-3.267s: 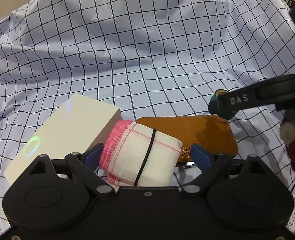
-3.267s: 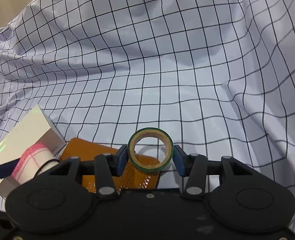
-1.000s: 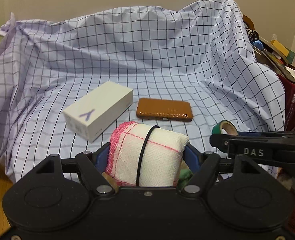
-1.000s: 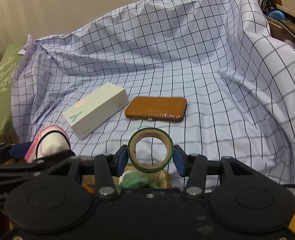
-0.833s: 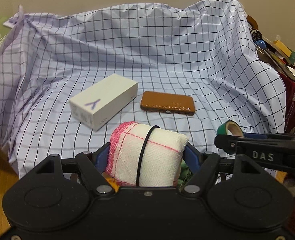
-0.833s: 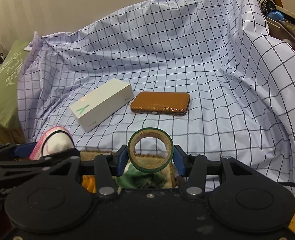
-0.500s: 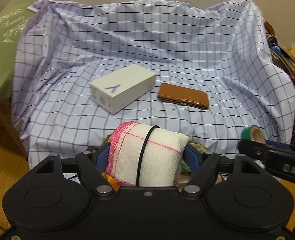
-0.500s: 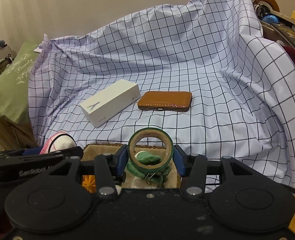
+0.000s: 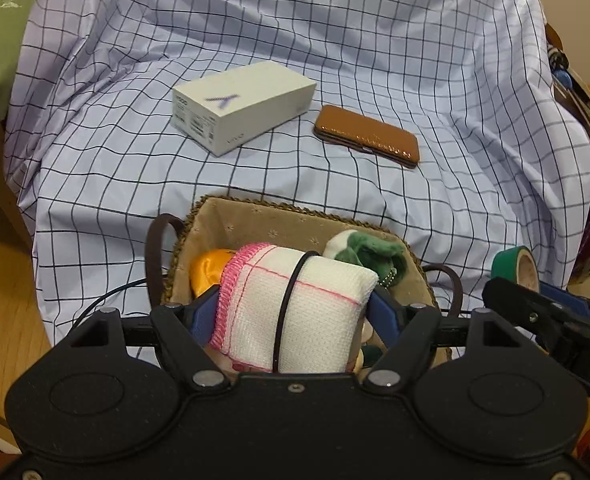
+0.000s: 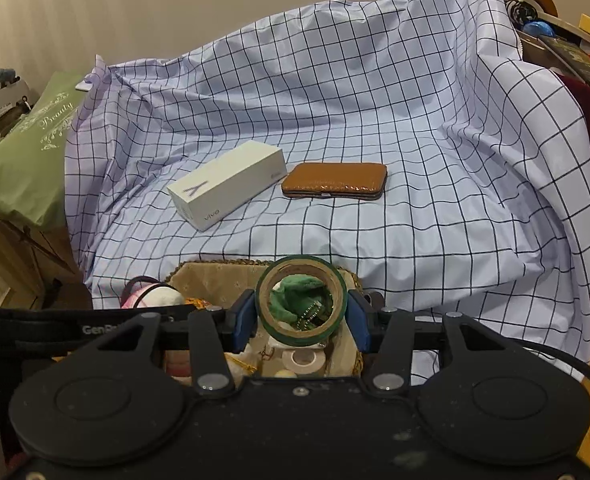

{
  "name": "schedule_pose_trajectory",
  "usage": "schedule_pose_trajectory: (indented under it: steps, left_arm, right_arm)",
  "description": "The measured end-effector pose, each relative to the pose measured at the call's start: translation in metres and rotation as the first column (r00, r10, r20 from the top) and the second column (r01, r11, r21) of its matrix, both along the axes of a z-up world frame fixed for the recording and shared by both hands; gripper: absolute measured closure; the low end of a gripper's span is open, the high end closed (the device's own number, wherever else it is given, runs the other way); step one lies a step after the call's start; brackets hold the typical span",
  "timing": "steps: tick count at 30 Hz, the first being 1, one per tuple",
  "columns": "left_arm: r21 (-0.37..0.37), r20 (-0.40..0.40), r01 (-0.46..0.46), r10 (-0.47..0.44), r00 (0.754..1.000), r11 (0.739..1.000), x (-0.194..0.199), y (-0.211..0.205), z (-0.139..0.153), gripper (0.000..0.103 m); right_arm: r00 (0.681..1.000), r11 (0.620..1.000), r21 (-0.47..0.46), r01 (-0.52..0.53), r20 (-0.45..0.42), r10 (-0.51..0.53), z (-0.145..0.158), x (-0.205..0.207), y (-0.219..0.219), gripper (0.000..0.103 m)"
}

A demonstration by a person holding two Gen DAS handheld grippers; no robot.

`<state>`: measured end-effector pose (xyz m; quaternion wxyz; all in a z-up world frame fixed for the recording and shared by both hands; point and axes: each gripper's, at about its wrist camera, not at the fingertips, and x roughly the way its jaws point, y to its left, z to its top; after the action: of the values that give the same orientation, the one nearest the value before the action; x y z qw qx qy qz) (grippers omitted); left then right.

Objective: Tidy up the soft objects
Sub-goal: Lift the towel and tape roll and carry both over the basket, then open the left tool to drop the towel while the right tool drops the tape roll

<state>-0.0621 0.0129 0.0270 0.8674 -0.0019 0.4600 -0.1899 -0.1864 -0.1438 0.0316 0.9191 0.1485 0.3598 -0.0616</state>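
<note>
My left gripper (image 9: 295, 312) is shut on a rolled white cloth with a pink edge (image 9: 295, 304), bound by a black band, and holds it above a tan woven basket (image 9: 291, 216). The basket holds an orange item (image 9: 209, 266) and a green and white plush (image 9: 367, 250). My right gripper (image 10: 301, 314) is shut on a green tape roll (image 10: 301, 300), also above the basket (image 10: 215, 272). In the left wrist view the tape roll (image 9: 515, 266) and the right gripper's arm show at the right edge.
A white box (image 9: 243, 106) and a brown case (image 9: 367, 134) lie on the blue checked sheet (image 9: 455, 80) behind the basket. A green bag (image 10: 27, 152) sits at the left, cluttered shelves (image 10: 567, 44) at the right. Wood floor lies below.
Both grippers have drawn back from the sheet with their loads. The basket has come into view below them, and the box and case now lie farther off.
</note>
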Motion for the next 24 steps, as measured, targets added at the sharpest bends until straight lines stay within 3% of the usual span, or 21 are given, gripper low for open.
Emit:
schedule_pose_trajectory:
  steps: [7,24]
  left_arm:
    - [0.069,0.045,0.030,-0.033,0.998,0.997,-0.010,-0.018,-0.003,0.032]
    - [0.104,0.102,0.041,-0.052,0.993,0.994,0.003,-0.039,0.005,0.032]
  right_arm:
    - [0.999,0.999,-0.026,0.022,-0.032,-0.023,-0.009,-0.002,0.000,0.056]
    - [0.997,0.998,-0.039,0.046,-0.059,-0.048,-0.015,-0.002,-0.007,0.055]
